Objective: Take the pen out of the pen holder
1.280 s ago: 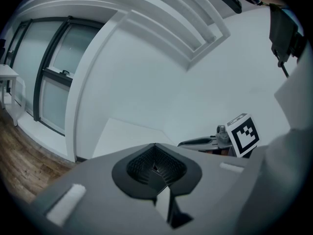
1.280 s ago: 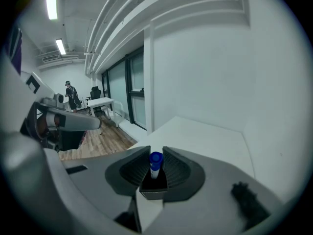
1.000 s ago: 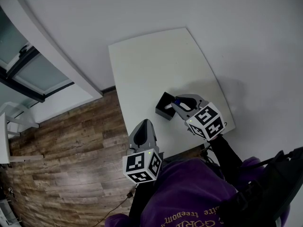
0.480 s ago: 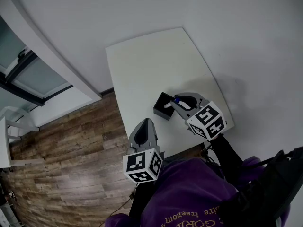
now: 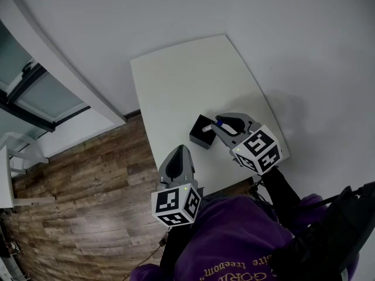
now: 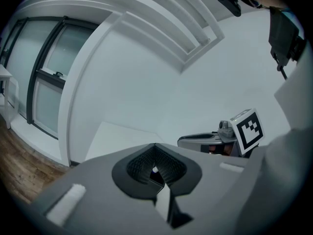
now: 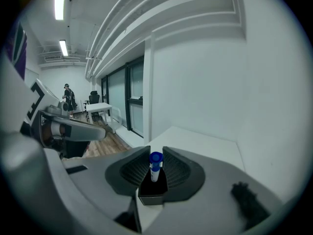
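Note:
A black square pen holder [image 5: 202, 132] stands on the white table [image 5: 187, 81] near its front right. A white pen with a blue cap [image 7: 155, 159] stands upright in the holder [image 7: 152, 191]. My right gripper [image 5: 220, 123] reaches over the holder's right side, shut on the pen's cap [image 5: 218, 122], with one pad against each side of it. My left gripper [image 5: 179, 151] hovers at the table's front edge, short of the holder, shut and empty. In the left gripper view its tips [image 6: 154, 147] meet, and the right gripper [image 6: 198, 140] shows beyond them.
The table's left edge drops to a wooden floor [image 5: 76, 180]. White walls stand close behind and to the right of the table, and windows [image 5: 35, 86] are at the left. A distant person [image 7: 67, 96] and a desk [image 7: 100, 107] show in the right gripper view.

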Demonstrator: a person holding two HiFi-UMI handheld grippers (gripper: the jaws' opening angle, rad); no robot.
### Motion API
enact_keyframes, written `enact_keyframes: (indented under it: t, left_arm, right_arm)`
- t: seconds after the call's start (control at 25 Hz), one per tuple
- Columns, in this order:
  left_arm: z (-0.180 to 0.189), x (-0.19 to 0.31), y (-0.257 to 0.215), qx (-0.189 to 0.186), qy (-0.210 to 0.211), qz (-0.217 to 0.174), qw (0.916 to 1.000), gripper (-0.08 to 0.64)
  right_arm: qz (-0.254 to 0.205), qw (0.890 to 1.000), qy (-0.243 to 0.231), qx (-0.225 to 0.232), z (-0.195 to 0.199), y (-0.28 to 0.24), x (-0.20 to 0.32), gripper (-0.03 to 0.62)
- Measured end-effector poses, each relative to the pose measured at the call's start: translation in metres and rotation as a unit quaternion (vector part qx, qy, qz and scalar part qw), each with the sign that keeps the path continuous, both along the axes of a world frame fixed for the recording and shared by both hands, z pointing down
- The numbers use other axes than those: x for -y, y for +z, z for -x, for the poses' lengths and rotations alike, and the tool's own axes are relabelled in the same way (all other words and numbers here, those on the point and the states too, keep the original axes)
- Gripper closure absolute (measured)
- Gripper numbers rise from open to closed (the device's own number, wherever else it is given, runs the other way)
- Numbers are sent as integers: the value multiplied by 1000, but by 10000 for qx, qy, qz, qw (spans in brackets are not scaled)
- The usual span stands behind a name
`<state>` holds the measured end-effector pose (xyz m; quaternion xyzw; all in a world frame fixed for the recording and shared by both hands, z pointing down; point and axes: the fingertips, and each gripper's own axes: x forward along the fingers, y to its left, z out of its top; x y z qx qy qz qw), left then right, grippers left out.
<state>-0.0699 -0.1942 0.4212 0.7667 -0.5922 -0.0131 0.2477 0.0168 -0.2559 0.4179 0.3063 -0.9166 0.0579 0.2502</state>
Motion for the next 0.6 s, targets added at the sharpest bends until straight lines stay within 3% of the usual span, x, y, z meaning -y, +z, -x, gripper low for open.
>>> enact_keyframes:
  t: [0.6]
  left_arm:
    - [0,1,-13,-8,-8,-146,9999,555]
  right_arm:
    - [-300,9993,-48,218,3,-29,-1,508]
